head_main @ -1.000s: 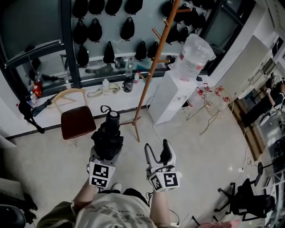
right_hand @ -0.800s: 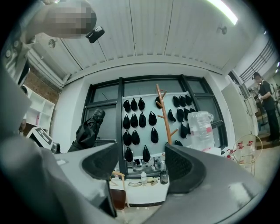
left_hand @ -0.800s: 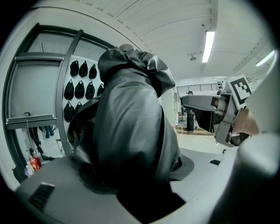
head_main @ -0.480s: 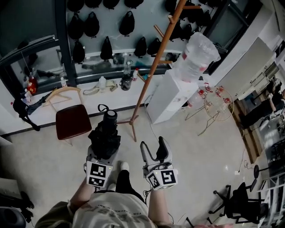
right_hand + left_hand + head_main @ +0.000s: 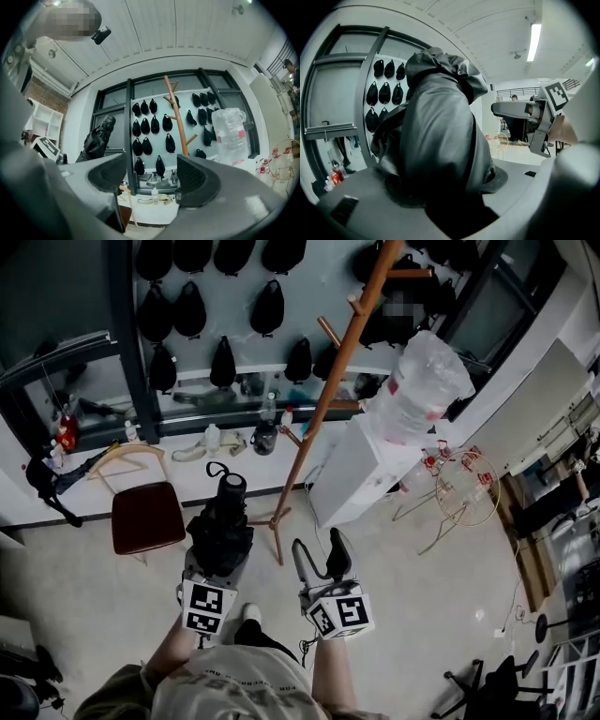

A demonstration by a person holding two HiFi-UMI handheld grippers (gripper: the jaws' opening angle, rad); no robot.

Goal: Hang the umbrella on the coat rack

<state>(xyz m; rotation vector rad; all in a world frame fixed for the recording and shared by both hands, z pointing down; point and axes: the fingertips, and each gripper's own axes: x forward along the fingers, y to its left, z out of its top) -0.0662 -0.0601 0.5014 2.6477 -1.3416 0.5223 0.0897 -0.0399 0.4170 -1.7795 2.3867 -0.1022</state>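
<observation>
Carry step: folded umbrella (image 5: pixel 223 521) short of the coat rack (image 5: pixel 323 399), not yet hung.
Clamped in the left tool (image 5: pixel 217 557), strap loop toward the rack; right tool (image 5: pixel 317 561) just beside, jaws wide and empty. Next, probably calls for closing on the rack and lifting the loop over a peg. Pale floor (image 5: pixel 412 587) under the rack; red chair (image 5: pixel 145 517) to its left, water dispenser (image 5: pixel 361 465) to its right.
</observation>
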